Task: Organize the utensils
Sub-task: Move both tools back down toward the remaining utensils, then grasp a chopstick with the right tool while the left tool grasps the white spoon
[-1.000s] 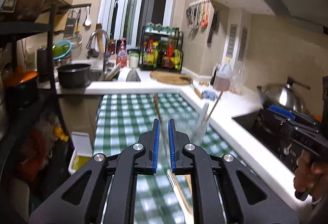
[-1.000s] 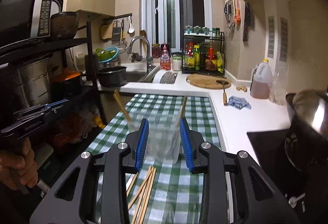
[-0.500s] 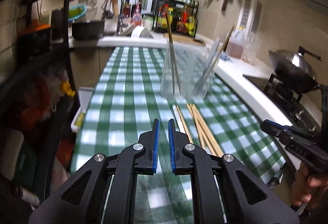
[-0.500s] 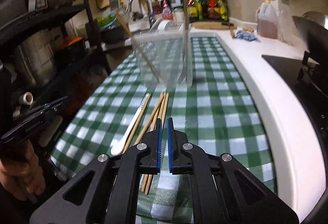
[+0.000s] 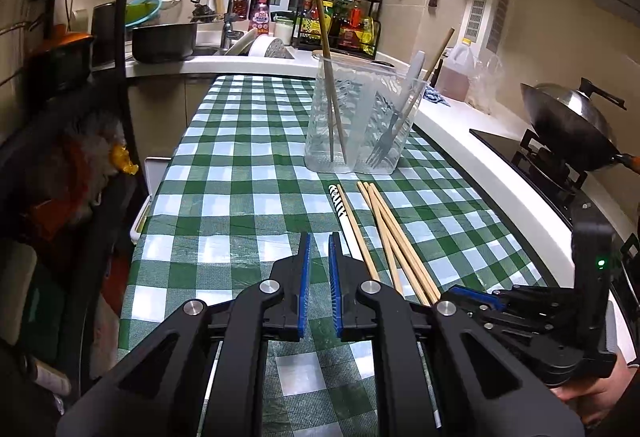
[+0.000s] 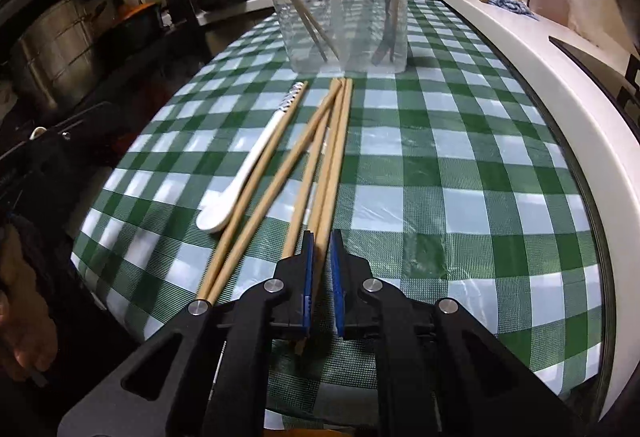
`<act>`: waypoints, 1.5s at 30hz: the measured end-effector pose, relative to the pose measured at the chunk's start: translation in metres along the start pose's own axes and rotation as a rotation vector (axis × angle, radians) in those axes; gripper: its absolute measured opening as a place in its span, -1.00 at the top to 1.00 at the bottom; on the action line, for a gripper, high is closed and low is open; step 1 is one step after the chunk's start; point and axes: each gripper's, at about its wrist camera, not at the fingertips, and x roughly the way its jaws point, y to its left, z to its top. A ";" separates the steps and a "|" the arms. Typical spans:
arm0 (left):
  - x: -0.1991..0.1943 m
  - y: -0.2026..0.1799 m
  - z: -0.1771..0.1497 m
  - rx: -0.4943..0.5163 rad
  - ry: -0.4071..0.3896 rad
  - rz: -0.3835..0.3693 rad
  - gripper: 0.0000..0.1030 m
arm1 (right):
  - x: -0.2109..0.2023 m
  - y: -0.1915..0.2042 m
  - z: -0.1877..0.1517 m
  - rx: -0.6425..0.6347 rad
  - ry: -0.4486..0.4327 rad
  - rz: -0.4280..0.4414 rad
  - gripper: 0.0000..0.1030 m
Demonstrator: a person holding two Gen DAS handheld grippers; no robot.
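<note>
Since the earlier frames both grippers have been pulled back from the clear holder (image 5: 356,117) and lowered toward the near end of the table; the holder, formerly between the right fingers, is now seen at upper centre of both views, standing upright on the green checked tablecloth (image 5: 240,173).

In the left wrist view the left gripper (image 5: 318,249) is seen at lower centre over bare cloth, jaws nearly together with a narrow gap, nothing between them. Loose chopsticks (image 5: 394,237) and a white spoon (image 5: 345,211) are seen just right of its tips, lying on the cloth between gripper and holder. The right gripper (image 5: 476,297) is seen at lower right of this view, low over the near ends of the chopsticks.

In the right wrist view the right gripper (image 6: 320,249) is seen at lower centre, jaws almost closed, with the near end of one chopstick (image 6: 330,177) running into the narrow gap; whether the blue pads actually press it cannot be told. The other chopsticks fan out to its left, and the spoon lies at centre left, bowl toward the camera, touching one stick.

Inside the holder, two chopsticks are leaned in the left compartment; a fork (image 5: 384,145), a pale utensil and one more chopstick are held in the right one.
</note>
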 end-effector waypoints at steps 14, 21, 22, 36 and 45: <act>0.043 -0.018 -0.025 -0.055 0.159 -0.119 0.82 | -0.002 -0.003 -0.002 -0.017 0.040 -0.097 0.89; 0.062 -0.032 -0.038 -0.062 0.210 -0.093 0.81 | -0.004 -0.020 -0.001 0.024 0.053 -0.151 0.88; 0.062 -0.033 -0.037 -0.059 0.209 -0.093 0.80 | -0.005 -0.020 0.000 0.022 0.055 -0.153 0.88; 0.063 -0.037 -0.040 -0.022 0.214 -0.024 0.60 | -0.004 -0.019 -0.001 0.019 0.056 -0.154 0.88; 0.064 -0.047 -0.045 0.023 0.210 0.003 0.64 | -0.005 -0.018 -0.002 0.013 0.053 -0.158 0.88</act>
